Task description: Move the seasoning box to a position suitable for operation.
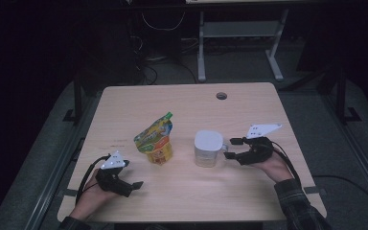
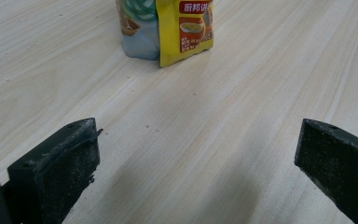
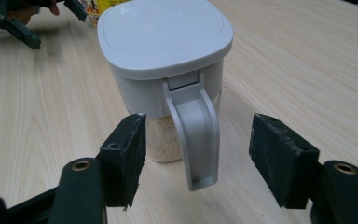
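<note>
On a pale wood-grain worktop (image 1: 249, 105), the right hand-held gripper (image 3: 198, 156) sits level with a clear plastic jar with a white lid and a grey handle (image 3: 168, 70), its two black jaws set on either side of the handle (image 3: 196, 135), partly parted, with a gap on each side so that neither pad touches it. The jar stands upright near the middle of the worktop, with pale grains in its lower part. Just to the jar's left in the high view stands a yellow and green foil spout pouch (image 1: 156, 139), upright and leaning slightly. The left hand-held gripper (image 1: 133, 186) rests low near the front left edge, jaws wide apart and holding nothing, aimed toward the pouch and well short of it.
</note>
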The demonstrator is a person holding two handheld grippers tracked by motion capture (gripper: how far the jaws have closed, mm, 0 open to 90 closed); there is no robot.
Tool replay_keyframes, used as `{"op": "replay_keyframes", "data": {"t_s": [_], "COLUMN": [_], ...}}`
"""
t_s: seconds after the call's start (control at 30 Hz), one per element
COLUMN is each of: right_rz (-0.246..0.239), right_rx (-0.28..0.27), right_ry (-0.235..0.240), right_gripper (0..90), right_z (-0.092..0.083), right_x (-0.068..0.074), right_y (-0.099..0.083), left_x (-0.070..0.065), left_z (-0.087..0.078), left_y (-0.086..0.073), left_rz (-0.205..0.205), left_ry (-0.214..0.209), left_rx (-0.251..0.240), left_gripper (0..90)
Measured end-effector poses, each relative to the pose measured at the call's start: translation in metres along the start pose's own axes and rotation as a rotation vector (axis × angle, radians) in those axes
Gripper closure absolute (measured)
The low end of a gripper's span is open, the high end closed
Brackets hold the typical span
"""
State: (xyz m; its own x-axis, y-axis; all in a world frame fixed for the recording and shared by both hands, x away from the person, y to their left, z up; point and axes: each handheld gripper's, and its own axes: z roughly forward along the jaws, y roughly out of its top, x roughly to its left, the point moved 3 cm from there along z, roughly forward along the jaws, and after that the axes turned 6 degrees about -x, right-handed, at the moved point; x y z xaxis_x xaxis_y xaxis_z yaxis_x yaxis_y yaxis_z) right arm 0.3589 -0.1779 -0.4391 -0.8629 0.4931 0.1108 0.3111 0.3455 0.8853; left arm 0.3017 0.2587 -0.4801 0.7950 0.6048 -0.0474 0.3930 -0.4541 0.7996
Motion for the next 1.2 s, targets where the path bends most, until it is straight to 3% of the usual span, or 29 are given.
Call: {"op": "replay_keyframes", "data": {"t_s": [0.17, 0.57, 0.9, 1.2], "right_rz": [-0.009, -0.06, -0.124, -0.135], "right_rx": [0.017, 0.026, 0.037, 0.044], "right_ry": [0.04, 0.075, 0.062, 0.062], "right_gripper": [47.9, 62.4, 67.9, 68.5], "right_z": [0.008, 0.02, 0.022, 0.021], "right_x": [-0.004, -0.003, 0.003, 0.008], "right_y": [0.003, 0.003, 0.004, 0.004], "left_x": [-0.001, -0.003, -0.003, -0.004], "left_z": [0.0, 0.001, 0.001, 0.002], "left_y": [0.0, -0.001, 0.0, -0.001], "left_rz": [-0.005, -0.012, -0.011, -0.012], "left_ry": [-0.008, -0.02, -0.024, -0.025], "left_rx": [-0.003, 0.0, -0.001, 0.002], "left_gripper": [0.0, 0.0, 0.0, 0.0]}}
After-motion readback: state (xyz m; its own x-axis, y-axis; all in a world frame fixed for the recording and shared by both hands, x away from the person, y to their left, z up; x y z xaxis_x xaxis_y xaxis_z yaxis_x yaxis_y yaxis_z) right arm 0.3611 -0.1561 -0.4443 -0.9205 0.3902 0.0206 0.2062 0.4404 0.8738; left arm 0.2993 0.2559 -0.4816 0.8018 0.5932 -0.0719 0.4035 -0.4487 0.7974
